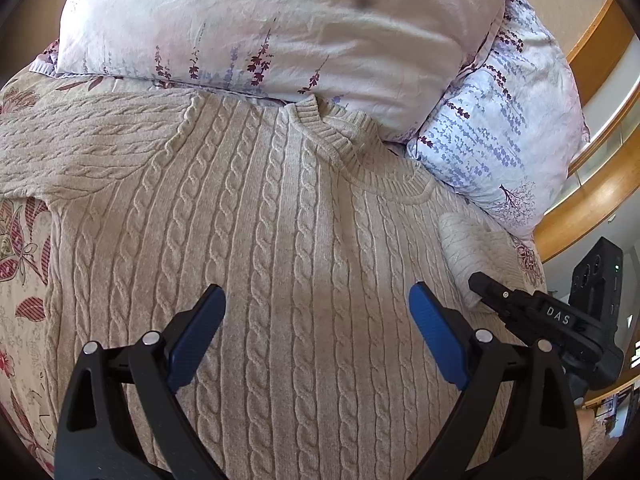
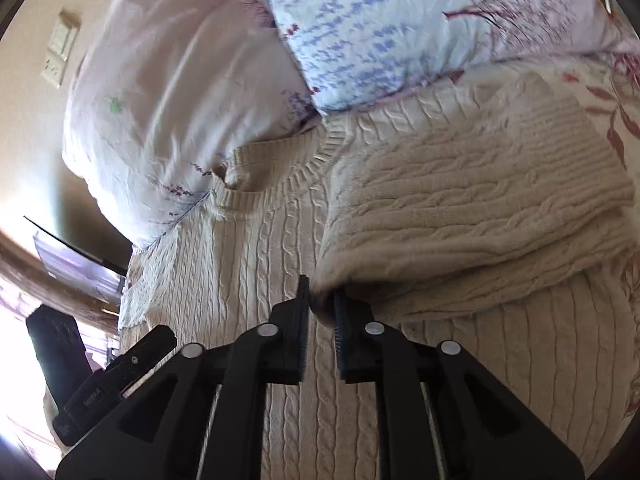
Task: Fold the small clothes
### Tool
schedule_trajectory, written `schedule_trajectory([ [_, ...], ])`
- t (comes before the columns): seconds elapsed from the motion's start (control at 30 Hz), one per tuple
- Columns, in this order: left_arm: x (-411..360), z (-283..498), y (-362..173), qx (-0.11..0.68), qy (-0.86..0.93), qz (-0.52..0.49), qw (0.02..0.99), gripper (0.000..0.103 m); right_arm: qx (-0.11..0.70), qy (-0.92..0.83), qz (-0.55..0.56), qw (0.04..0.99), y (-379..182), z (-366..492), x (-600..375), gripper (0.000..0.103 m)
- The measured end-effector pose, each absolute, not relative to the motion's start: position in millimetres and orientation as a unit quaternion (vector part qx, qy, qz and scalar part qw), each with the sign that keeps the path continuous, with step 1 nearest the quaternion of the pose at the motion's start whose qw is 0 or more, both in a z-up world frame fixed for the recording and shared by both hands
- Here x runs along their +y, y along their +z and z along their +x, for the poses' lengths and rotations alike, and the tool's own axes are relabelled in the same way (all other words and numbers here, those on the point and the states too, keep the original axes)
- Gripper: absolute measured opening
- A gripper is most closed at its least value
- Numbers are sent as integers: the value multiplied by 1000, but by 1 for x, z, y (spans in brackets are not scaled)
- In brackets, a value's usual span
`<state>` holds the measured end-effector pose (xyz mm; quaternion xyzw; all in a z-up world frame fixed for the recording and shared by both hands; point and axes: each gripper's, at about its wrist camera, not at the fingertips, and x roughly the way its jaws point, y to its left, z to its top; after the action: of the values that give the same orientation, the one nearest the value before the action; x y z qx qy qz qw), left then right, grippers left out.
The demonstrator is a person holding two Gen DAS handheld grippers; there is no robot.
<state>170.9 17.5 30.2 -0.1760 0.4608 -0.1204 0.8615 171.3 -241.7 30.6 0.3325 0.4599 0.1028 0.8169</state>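
Note:
A cream cable-knit sweater lies flat on the bed, neck toward the pillows. Its left sleeve stretches out to the left. My left gripper is open and empty, hovering over the sweater's chest. My right gripper is shut on the right sleeve, which is lifted and folded over the sweater's body. In the left wrist view the right gripper shows at the right edge, holding the sleeve's fold.
Two floral pillows lie just beyond the sweater's collar. A floral bedspread shows at the left. A wooden bed frame curves at the right. A wall socket plate is at upper left.

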Motion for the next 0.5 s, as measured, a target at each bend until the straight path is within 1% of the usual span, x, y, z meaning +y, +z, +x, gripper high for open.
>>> schedule_trajectory([
  [0.03,18,170,31,460,-122,-176,862,92,459,102,344,813,31,171,-246,33],
  [0.07,18,169,31,459,-124,-176,862,92,454,91,355,812,33,169,-254,46],
  [0.1,19,169,32,459,-125,-177,861,92,448,80,363,813,36,173,-261,48],
  [0.17,19,168,33,459,-126,-180,861,91,437,57,385,811,38,178,-278,48],
  [0.23,19,170,33,460,-128,-180,860,85,432,28,400,808,36,180,-295,48],
  [0.33,20,172,38,457,-129,-181,862,84,428,-28,409,805,33,184,-312,48],
  [0.37,21,172,39,453,-129,-183,863,84,425,-45,410,805,33,183,-318,46],
  [0.4,23,172,41,450,-128,-185,864,84,423,-63,405,808,34,183,-323,35],
  [0.43,24,172,42,448,-128,-187,865,84,421,-80,389,815,37,185,-325,27],
  [0.47,26,172,43,447,-127,-188,865,84,422,-87,373,821,38,188,-325,15],
  [0.5,29,172,43,447,-126,-190,865,84,422,-91,353,830,42,191,-324,11],
])
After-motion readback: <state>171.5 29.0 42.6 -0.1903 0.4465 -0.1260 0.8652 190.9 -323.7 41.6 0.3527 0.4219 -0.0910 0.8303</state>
